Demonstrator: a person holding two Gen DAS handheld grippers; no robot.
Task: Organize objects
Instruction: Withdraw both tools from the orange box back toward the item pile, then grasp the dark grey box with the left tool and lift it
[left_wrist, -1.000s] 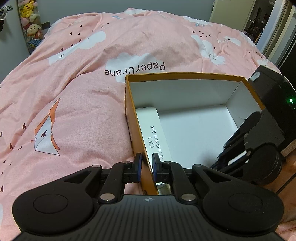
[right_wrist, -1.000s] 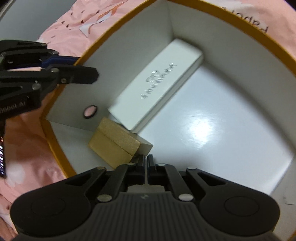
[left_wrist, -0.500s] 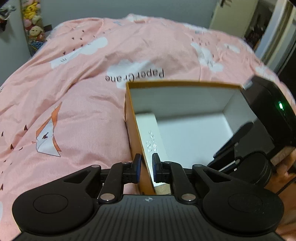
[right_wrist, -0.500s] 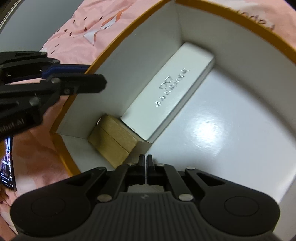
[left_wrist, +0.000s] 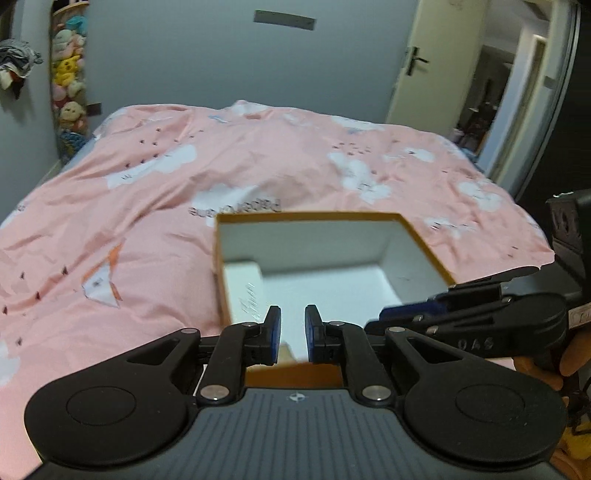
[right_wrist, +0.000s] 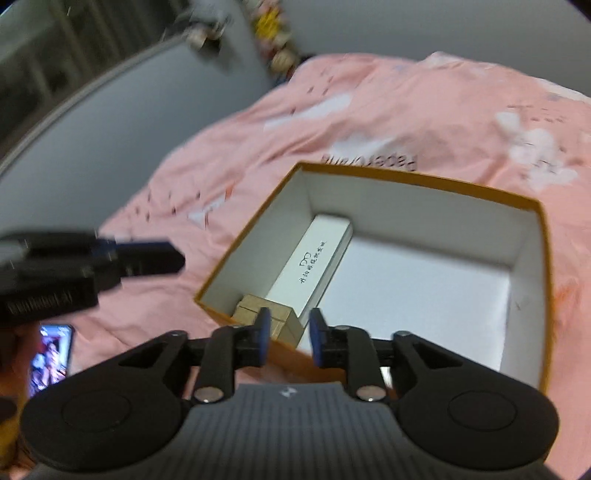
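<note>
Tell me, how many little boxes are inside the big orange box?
2. A long white box lies along the left wall of the orange box; a small tan box sits at its near end. None looks hidden.

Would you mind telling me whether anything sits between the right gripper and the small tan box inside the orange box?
Only the orange box's near wall. The right gripper, open and empty, hangs just outside and above that wall, with the small tan box directly behind it beside the long white box.

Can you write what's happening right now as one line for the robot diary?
left hand-held gripper: open, empty | right hand-held gripper: open, empty | orange box: on pink bedspread, holds white box and tan box
</note>
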